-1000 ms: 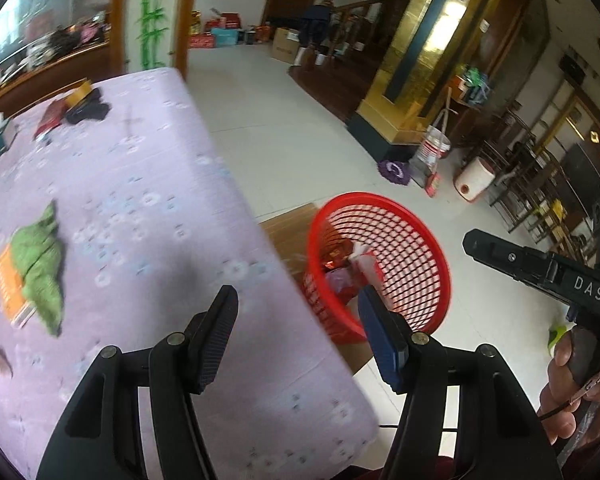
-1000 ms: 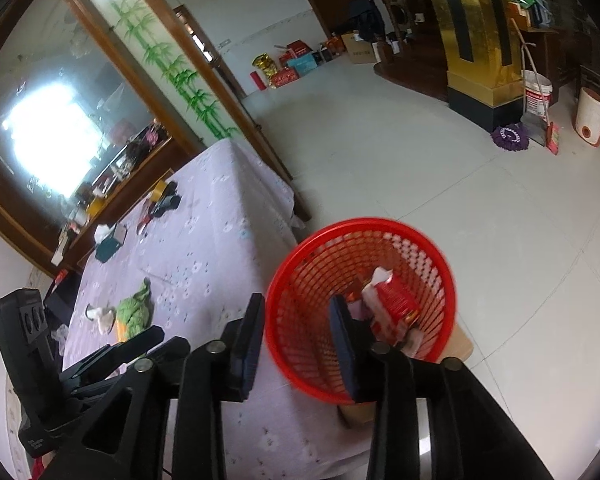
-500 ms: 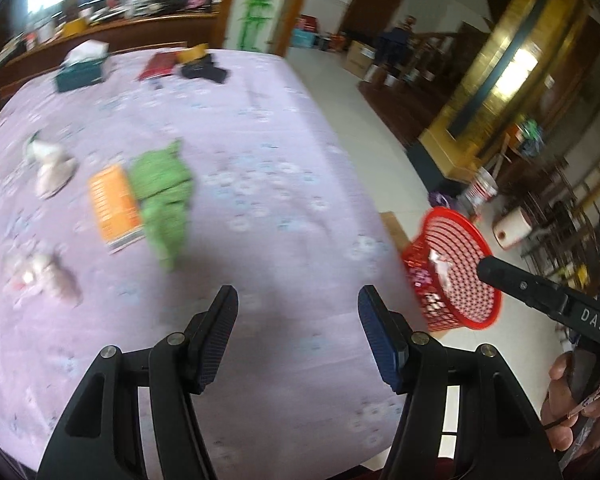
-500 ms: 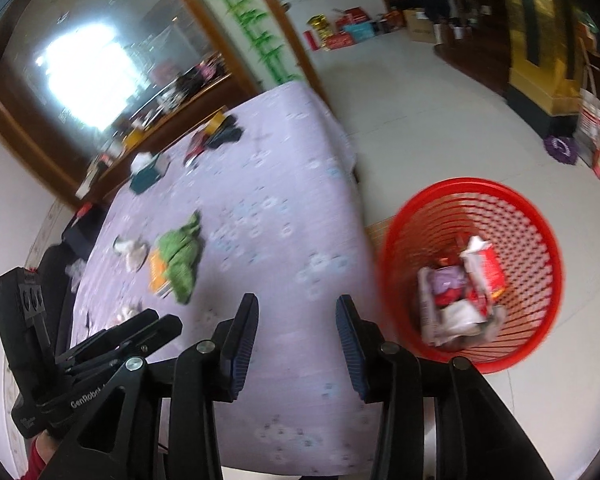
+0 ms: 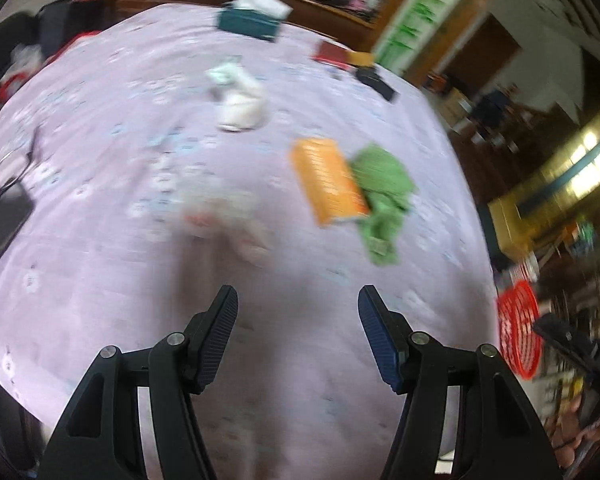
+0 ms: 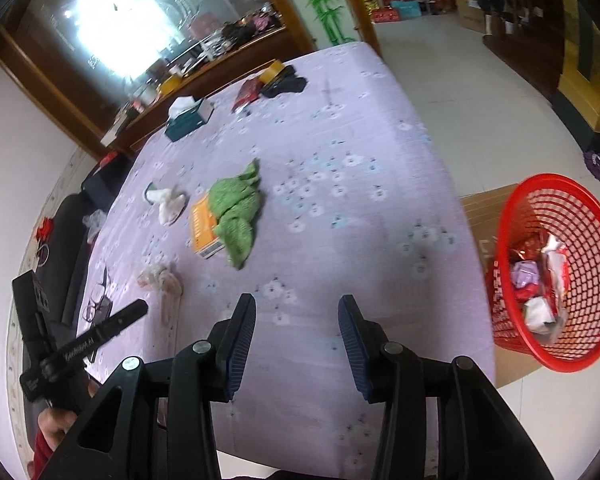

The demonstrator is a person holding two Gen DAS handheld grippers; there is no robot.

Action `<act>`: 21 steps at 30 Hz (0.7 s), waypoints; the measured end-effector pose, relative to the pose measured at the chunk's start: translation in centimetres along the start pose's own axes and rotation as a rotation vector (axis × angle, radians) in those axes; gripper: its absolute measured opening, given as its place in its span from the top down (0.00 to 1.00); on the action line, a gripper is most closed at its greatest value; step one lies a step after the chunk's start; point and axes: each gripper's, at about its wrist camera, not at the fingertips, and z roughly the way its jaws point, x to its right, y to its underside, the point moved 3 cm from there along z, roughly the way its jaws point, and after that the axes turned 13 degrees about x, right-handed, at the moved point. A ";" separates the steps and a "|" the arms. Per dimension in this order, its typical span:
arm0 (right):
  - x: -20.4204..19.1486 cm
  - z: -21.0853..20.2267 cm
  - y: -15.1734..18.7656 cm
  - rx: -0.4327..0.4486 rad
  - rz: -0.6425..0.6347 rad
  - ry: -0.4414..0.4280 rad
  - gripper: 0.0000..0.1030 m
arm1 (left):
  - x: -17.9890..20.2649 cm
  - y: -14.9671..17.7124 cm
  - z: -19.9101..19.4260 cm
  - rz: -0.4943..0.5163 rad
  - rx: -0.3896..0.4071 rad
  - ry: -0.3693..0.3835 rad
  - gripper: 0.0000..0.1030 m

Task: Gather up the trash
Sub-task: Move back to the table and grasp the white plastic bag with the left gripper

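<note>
1. The left gripper (image 5: 298, 300) had its jaws spread wide with nothing between them. The right gripper (image 6: 296, 308) was likewise wide apart and empty.
2. One second earlier both grippers faced the red basket (image 6: 556, 272). By this moment both had swung back over the purple-clothed table (image 6: 340, 160). The basket stood on the floor, off to the right of the right fingers, holding several wrappers.
3. Ahead and left of the left fingers lay a crumpled pale wrapper (image 5: 224, 216), blurred in the left view. In the right view, the same wrapper (image 6: 160, 276) sat left of the fingers.
4. Farther ahead lay an orange box (image 5: 328, 180) touching a green cloth (image 5: 384, 196). Beyond them was a white crumpled wad (image 5: 240, 100).
5. Judgement: the swing indicated that one deposit cycle had closed and a new pick was starting. The nearest pale wrapper was the likely next target, probably for the left gripper.
</note>
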 end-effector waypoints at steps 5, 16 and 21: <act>-1.2 0.8 -0.1 -0.011 -0.020 -0.009 0.54 | -3.3 -1.3 2.2 -0.101 -0.018 -0.030 0.41; -0.3 1.2 -1.0 -0.005 -0.009 0.033 0.54 | -4.0 -3.9 8.7 -0.083 -0.067 -0.090 0.41; -0.8 2.3 -1.9 -0.008 -0.028 0.036 0.54 | -2.6 -4.2 10.3 0.007 -0.081 -0.092 0.54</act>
